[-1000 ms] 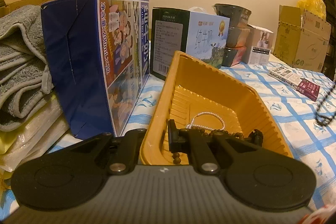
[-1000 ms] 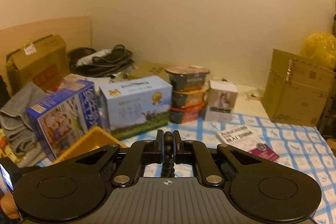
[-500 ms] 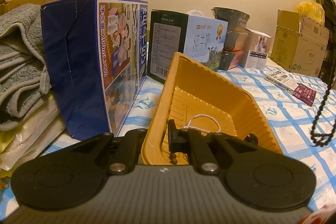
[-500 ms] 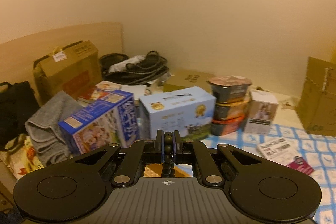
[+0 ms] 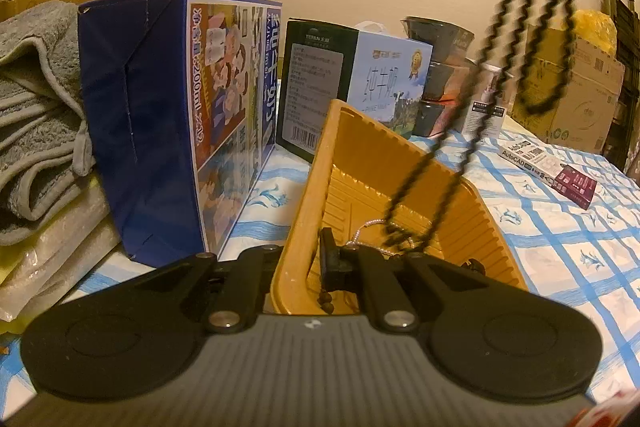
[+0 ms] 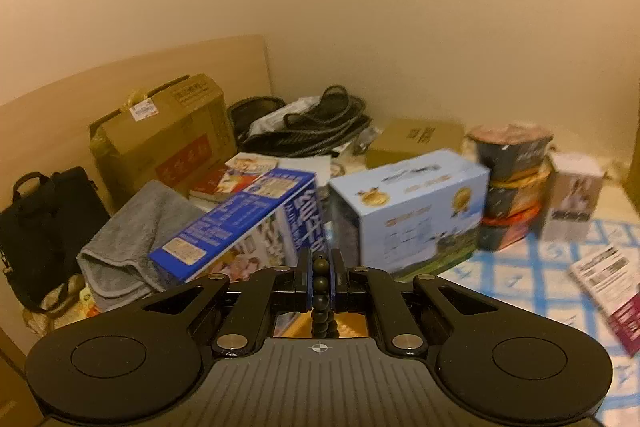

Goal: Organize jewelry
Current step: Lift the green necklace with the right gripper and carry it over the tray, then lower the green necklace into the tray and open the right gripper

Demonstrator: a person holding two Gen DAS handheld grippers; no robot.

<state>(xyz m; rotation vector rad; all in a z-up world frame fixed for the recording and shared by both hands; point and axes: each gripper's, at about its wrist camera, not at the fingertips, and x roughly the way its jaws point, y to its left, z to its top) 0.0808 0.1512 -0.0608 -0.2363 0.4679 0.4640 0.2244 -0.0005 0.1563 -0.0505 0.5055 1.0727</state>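
Note:
My left gripper [image 5: 298, 267] is shut on the near wall of the yellow tray [image 5: 404, 163], one finger inside and one outside. A thin pearl chain [image 5: 362, 231] and dark beads [image 5: 326, 303] lie in the tray. My right gripper [image 6: 320, 277] is shut on a dark bead necklace [image 6: 321, 283]. In the left wrist view that necklace [image 5: 472, 131] hangs in long loops from the top right, its lower end over the tray's inside.
A blue milk carton box [image 5: 176, 123] stands left of the tray, grey towels [image 5: 36, 99] beyond it. A light blue box [image 5: 360, 79], stacked noodle cups [image 5: 440, 67] and a cardboard box [image 5: 568, 87] stand behind. A booklet [image 5: 548, 167] lies on the blue checked cloth.
The right gripper has carried the bead necklace left and up; its loops now hang over the tray instead of at the right edge. The left gripper keeps its hold on the tray.

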